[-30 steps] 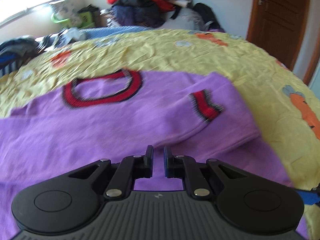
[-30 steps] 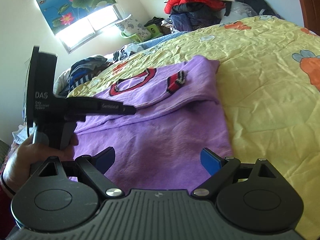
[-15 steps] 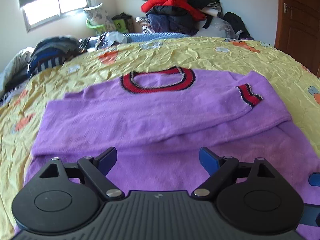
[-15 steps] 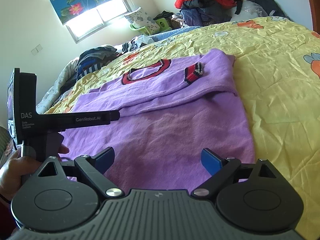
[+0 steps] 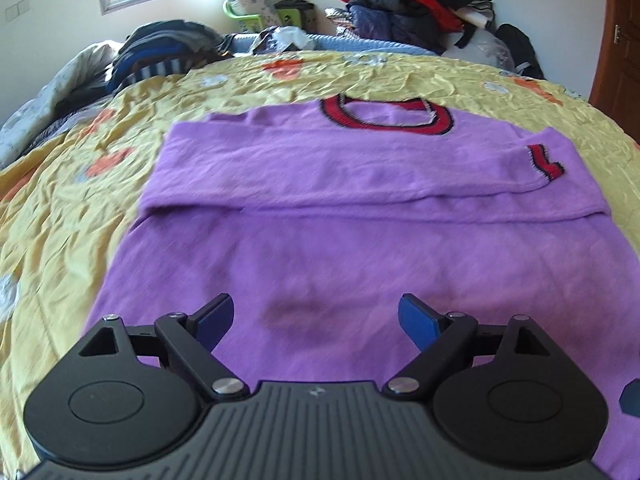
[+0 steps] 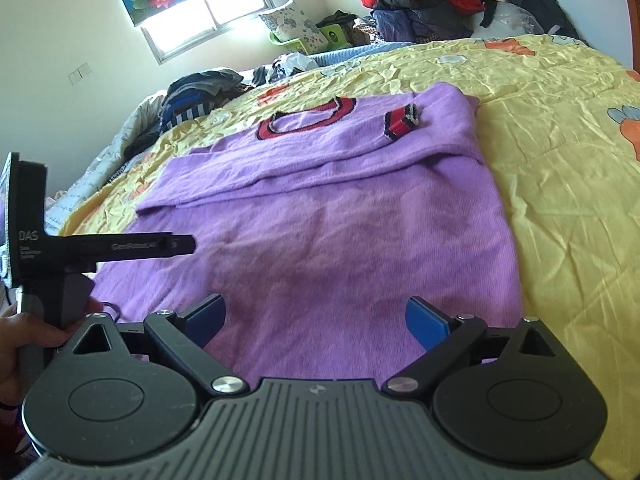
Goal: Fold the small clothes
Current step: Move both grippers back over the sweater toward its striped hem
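Note:
A purple sweater [image 5: 320,240] with a red and black collar [image 5: 384,116] lies flat on the yellow bedspread [image 5: 60,208]. One sleeve is folded across the chest, its red cuff [image 5: 546,162] at the right. My left gripper [image 5: 316,320] is open and empty above the sweater's lower part. My right gripper [image 6: 316,320] is open and empty, also above the lower part of the sweater [image 6: 340,220]. The left gripper's body [image 6: 108,246] shows at the left in the right wrist view, held by a hand.
A heap of dark and striped clothes [image 5: 160,52] lies at the bed's far left. A pile of red and dark clothes [image 5: 404,4] stands at the back. A wooden door [image 5: 618,40] is at the right. A window [image 6: 208,12] is in the back wall.
My left gripper has opened from shut and pulled back toward the sweater's lower part, leaving the sleeve folded across the chest. My right gripper stayed open and shifted slightly.

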Demonstrator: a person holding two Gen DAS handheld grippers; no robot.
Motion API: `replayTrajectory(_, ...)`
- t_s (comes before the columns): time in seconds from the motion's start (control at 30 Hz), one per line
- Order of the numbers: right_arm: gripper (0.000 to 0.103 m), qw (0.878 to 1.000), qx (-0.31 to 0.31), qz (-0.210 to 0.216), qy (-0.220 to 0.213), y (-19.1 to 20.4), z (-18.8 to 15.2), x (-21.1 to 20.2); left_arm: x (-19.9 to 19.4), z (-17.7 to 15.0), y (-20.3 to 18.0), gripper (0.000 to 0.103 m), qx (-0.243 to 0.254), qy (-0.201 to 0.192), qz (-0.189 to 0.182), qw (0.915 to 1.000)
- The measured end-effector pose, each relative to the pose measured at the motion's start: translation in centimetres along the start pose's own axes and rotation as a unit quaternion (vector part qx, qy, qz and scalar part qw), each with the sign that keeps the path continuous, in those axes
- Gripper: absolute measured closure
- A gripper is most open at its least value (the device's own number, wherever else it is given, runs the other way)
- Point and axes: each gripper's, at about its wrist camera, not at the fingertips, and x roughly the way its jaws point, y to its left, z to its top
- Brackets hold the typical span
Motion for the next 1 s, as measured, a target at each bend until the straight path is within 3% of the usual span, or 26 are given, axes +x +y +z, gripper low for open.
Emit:
replayTrajectory(0.2, 0.000, 0.999, -0.023, -0.037, 0.007, 1.2, -0.4, 0.3, -0.4, -1.4, 1.5, 0.013, -0.019, 0.009, 0.002, 0.9998)
replayTrajectory(0.4, 0.000, 0.996, -0.051, -0.068, 0.001, 2.4, -0.5, 0.2, -1.8, -2.6, 2.6, 0.013, -0.013, -0.001, 0.015, 0.9998)
replayTrajectory(0.57, 0.000, 0.997, -0.052, -0.055, -0.006, 2.3, -0.3, -0.6, -2.8, -3.2, 4.3, 0.013, -0.019, 0.001, 0.009, 0.9998)
replayTrajectory(0.77, 0.000, 0.997, -0.058, -0.059, 0.002, 2.5, -0.8, -0.8, -4.2, -3.8, 5.5, 0.013, -0.015, -0.008, 0.040, 0.9990)
replayTrajectory(1.0, 0.000, 0.996, -0.065, -0.062, 0.007, 2.7, -1.5, -1.4, -5.1, -4.6, 6.3, 0.013, -0.020, 0.001, 0.040, 0.9990)
